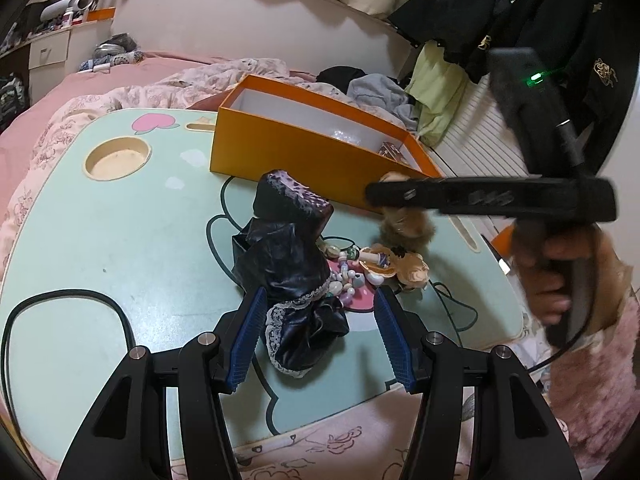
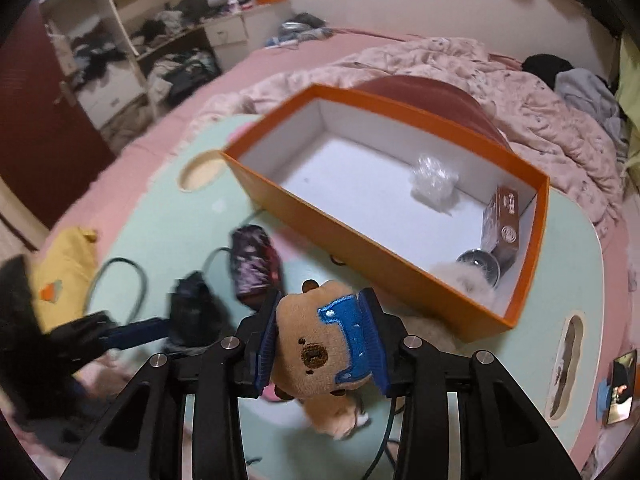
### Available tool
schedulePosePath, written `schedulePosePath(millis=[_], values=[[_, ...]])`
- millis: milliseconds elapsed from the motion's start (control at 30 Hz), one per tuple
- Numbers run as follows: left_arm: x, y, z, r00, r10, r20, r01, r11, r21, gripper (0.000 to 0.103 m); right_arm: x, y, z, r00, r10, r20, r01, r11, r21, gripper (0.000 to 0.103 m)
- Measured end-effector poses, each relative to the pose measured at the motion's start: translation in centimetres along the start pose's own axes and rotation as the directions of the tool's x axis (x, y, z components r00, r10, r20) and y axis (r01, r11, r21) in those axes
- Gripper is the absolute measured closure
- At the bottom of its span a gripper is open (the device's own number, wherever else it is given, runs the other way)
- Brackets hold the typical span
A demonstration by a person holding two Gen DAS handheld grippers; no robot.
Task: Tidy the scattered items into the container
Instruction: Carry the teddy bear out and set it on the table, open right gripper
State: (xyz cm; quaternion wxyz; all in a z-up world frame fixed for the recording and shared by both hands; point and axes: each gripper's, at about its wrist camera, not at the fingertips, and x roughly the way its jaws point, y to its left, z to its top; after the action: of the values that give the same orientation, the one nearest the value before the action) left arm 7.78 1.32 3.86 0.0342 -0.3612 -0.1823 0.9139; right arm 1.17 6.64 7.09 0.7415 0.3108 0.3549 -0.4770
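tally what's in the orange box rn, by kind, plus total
In the orange box:
crumpled clear plastic: 1
brown carton: 1
glass ball: 1
pale fluffy tuft: 1
Total: 4

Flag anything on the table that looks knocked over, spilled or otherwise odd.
The black lace-trimmed cloth lies crumpled beside a loose spill of beads and a small doll tipped on its side, all still outside the orange box. Nothing looks broken.
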Motion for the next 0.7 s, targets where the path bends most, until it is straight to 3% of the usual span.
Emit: schedulePosePath(millis=[200, 333, 567, 700], values=[[-0.2, 0.0, 0.0, 1.0, -0.004, 0.012, 0.004, 1.0, 0.001, 0.046, -1.4, -0.7, -1.4, 0.991, -0.015, 0.131, 0.006, 0.998, 0.07, 0.045], [-0.1, -0.1, -0.1, 1.0, -0.002, 0.009, 0.002, 1.0, 0.004, 0.046, -4.3, -0.3, -3.9, 0.972, -0.083, 0.218, 0.065, 0.994, 0.091, 0.036], [0.0, -0.1, -0.1, 1.0, 0.002, 0.002, -0.002, 1.0, 0.007, 0.046, -5.6, 0.7, -10.9, 0.953, -0.222, 0.205, 0.2, 0.972, 0.123, 0.032], [0.1, -0.2, -0.1, 1.0, 0.005, -0.003, -0.004, 1.0, 0.009, 0.046, -4.2, -0.1, -12.9, 0.955, -0.252, 0.156, 0.23, 0.962, 0.145, 0.032]])
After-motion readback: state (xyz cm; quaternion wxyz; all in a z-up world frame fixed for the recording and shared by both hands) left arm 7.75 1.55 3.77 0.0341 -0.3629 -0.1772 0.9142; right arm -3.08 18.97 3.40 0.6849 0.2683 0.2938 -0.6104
